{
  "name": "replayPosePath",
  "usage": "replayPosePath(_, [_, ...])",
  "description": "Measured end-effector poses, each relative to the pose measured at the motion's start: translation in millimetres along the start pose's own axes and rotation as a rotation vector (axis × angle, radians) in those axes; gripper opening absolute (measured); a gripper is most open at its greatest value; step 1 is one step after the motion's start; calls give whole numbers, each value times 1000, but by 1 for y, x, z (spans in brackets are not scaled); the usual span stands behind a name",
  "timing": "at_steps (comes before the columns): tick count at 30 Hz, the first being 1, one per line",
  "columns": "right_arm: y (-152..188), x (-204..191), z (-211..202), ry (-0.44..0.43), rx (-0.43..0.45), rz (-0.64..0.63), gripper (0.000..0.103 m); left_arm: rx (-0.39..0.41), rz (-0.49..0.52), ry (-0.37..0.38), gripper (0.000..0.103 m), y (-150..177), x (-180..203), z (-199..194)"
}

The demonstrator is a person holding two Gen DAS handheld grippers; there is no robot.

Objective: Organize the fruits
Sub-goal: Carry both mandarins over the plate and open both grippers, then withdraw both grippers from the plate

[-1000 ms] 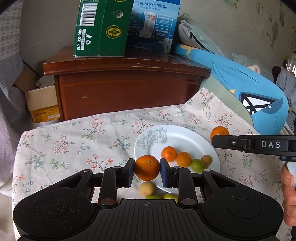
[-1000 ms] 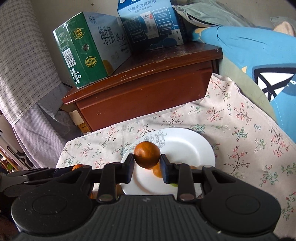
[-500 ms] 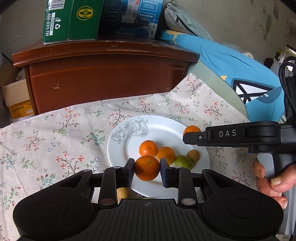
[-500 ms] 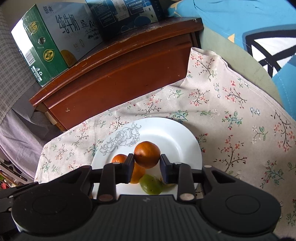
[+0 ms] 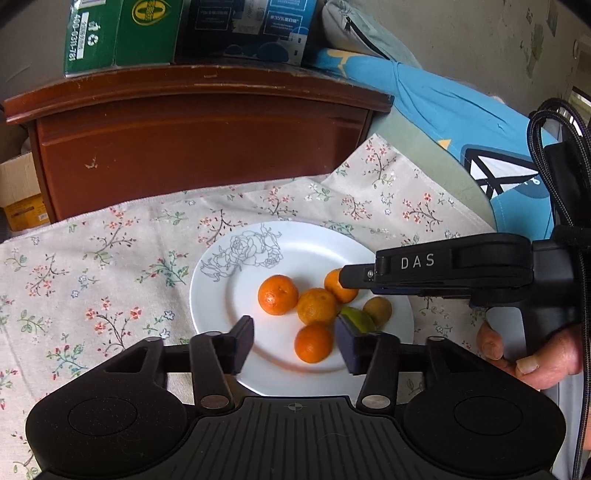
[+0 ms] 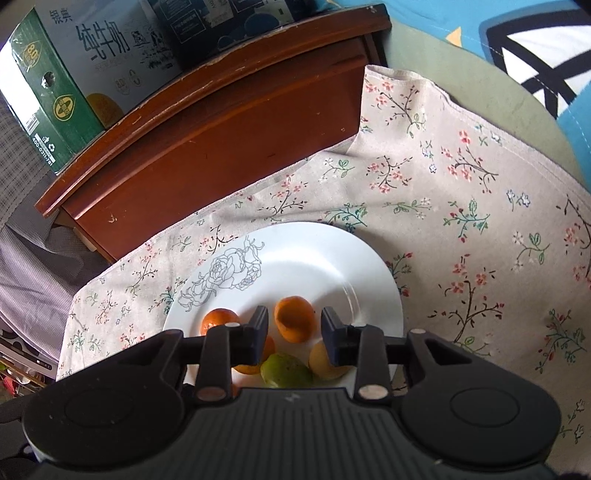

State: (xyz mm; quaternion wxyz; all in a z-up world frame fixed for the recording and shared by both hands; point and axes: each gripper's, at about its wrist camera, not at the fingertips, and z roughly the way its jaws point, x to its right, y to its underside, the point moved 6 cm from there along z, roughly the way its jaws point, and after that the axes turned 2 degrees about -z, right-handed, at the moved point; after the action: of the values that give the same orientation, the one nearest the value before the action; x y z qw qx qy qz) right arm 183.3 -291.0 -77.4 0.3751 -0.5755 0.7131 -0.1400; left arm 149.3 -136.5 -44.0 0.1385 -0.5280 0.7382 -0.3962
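A white plate (image 5: 207,295) with a rose print sits on the floral cloth and holds several small oranges, a green fruit (image 5: 356,319) and a brown fruit (image 5: 377,310). My left gripper (image 5: 295,343) hangs low over the plate's near side, its jaws opening. An orange (image 5: 314,342) lies on the plate between them, clear of the left pad. My right gripper (image 6: 294,332) is over the plate (image 6: 369,280), jaws opening a little, with narrow gaps either side of an orange (image 6: 295,318). In the left wrist view the right gripper (image 5: 349,277) reaches in from the right.
A dark wooden cabinet (image 5: 184,147) stands just behind the cloth, carrying a green carton (image 5: 110,33) and a blue carton (image 5: 251,26). A blue cushion (image 5: 443,110) lies at the right. A person's hand (image 5: 535,358) holds the right gripper. A cardboard box (image 5: 18,192) sits left.
Both grippers came down and forward over the plate. The left jaws opened and let their orange go onto the plate. The right jaws parted slightly from their orange.
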Motion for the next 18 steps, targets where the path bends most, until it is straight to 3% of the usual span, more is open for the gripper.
replayPosePath(6, [-5, -9, -12, -5, 33, -26, 37, 34, 15, -56, 80, -15, -6, -25])
replayPosePath(18, [10, -36, -44, -34, 52, -102, 40, 43, 1, -182, 85, -16, -46, -77])
